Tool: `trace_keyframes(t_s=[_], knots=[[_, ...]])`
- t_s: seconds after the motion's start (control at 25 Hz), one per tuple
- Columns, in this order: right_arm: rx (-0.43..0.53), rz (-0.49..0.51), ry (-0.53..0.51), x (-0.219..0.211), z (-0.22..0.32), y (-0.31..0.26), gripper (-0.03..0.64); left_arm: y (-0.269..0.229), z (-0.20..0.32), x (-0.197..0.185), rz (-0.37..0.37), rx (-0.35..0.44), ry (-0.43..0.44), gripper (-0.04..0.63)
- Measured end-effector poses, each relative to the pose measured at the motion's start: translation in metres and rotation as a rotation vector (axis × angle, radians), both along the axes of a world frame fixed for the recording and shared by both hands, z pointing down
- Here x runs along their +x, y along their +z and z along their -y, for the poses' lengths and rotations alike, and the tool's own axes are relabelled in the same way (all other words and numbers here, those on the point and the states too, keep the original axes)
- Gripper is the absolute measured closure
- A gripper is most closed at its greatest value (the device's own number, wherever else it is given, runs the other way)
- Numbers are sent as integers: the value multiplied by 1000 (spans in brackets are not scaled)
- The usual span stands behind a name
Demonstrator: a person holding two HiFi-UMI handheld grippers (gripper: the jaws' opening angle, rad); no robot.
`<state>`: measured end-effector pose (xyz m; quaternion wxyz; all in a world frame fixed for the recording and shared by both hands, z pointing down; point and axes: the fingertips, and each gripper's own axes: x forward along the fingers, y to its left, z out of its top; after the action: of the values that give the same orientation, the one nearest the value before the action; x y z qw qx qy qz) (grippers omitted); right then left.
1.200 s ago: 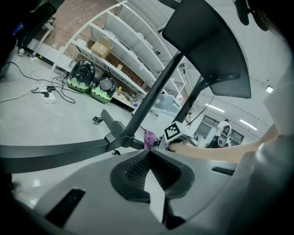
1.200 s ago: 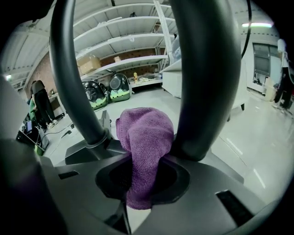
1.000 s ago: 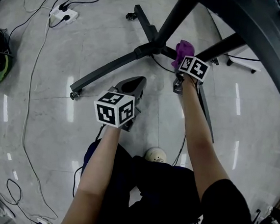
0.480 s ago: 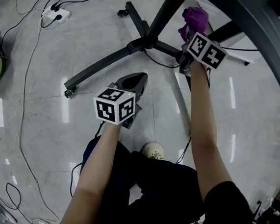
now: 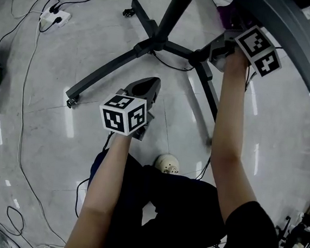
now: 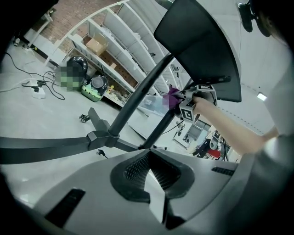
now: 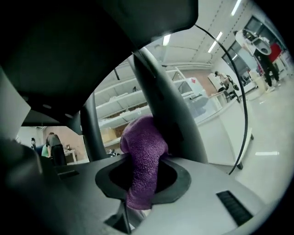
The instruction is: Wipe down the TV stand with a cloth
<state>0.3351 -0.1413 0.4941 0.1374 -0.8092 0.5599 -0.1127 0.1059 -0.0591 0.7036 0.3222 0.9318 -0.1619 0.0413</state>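
While against stand pole [image 7: 171, 108], cloth [image 7: 144, 158] betw. R gripper [image 7: 140, 193] jaws

text: none readable | brands: none | numbers: none | signs: none

**Right arm stretched out, left arm held close**

The right arm [image 5: 227, 138] was stretched far forward, nearly straight. The right claw [image 5: 224, 43] had its jaws closed on a purple cloth [image 7: 144, 156]. The left arm [image 5: 105, 187] was held nearer the body. The left claw [image 5: 146, 88] pointed forward, jaws together with nothing between them. The two claws were well apart.
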Motion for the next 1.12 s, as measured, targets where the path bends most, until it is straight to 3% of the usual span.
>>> trace_keyframes(t_s=[0.32, 0.56, 0.8, 1.12], knots=[[-74, 6, 1, 4, 1, 34, 528, -1, -3, 6, 1, 1, 7, 589], [-131, 91, 1, 2, 1, 80, 528, 4, -1, 7, 13, -6, 4, 588], [-234, 222, -2, 2, -4, 150, 528, 10, -3, 13, 24, -9, 12, 589], [-418, 210, 13, 4, -24, 225, 528, 19, 0, 14, 42, -20, 13, 588]])
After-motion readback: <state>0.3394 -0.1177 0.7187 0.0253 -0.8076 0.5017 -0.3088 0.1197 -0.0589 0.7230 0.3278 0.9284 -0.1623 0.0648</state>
